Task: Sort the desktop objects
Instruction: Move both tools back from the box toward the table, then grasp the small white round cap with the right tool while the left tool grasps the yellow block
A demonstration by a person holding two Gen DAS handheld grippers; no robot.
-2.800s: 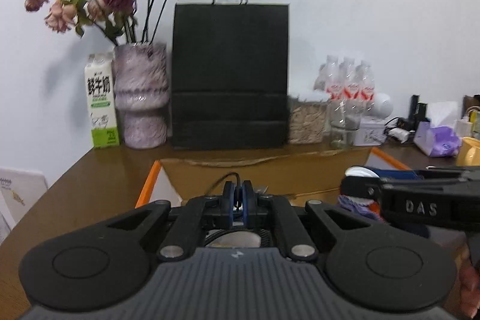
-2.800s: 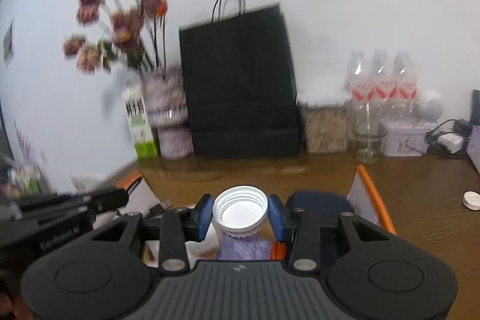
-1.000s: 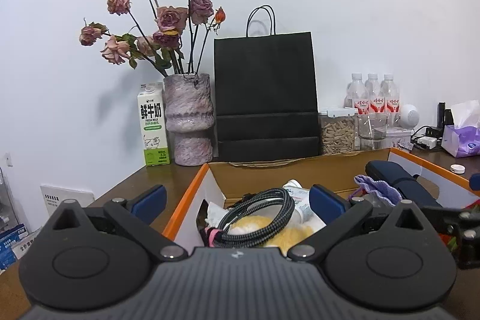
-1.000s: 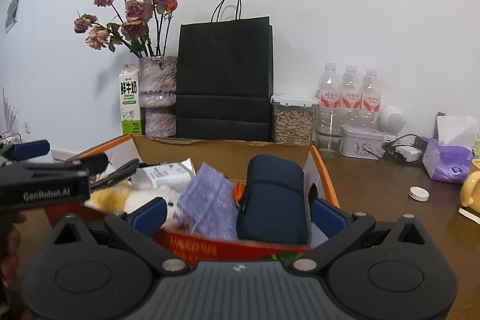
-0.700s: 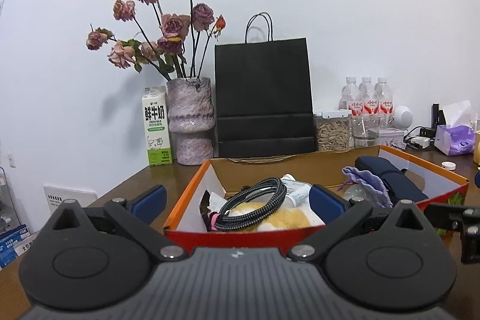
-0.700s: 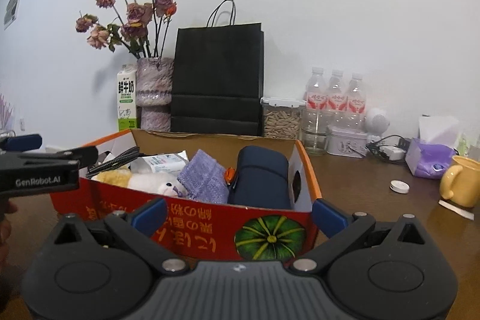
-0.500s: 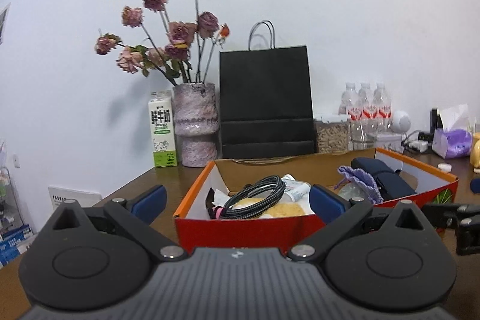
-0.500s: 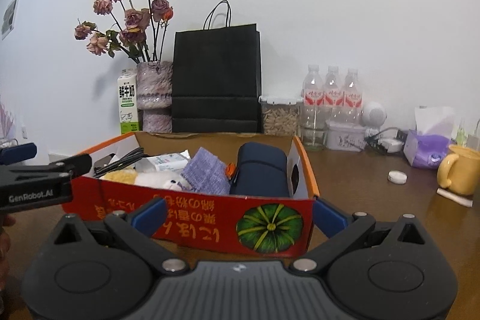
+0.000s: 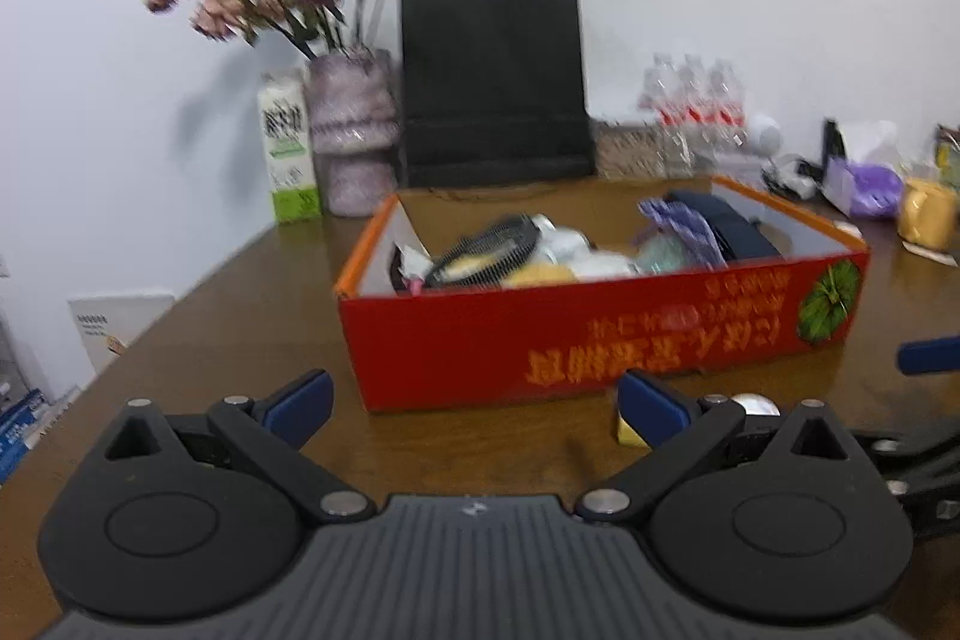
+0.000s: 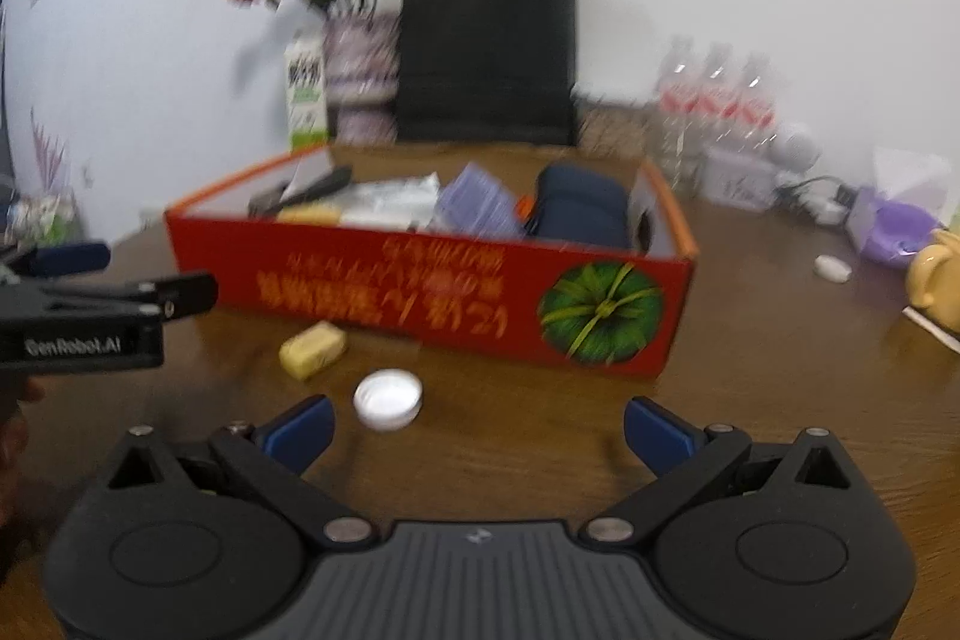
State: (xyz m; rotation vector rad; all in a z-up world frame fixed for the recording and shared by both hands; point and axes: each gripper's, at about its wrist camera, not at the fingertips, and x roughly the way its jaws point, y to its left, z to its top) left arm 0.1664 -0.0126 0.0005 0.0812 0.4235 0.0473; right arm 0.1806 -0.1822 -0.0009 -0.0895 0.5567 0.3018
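Both grippers have pulled back from the red box (image 10: 432,292), jaws wide and empty. On the counter (image 10: 750,370) near it lie a white cap (image 10: 387,398), light and rigid, grippable across its rim, and a yellow block (image 10: 312,349).

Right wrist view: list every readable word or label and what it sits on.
"GenRobot.AI": on the side of the left gripper.
Red box: orange characters, upside down and blurred, unreadable.
Milk carton: dark characters, too blurred to read.
Water bottles: red labels, unreadable.
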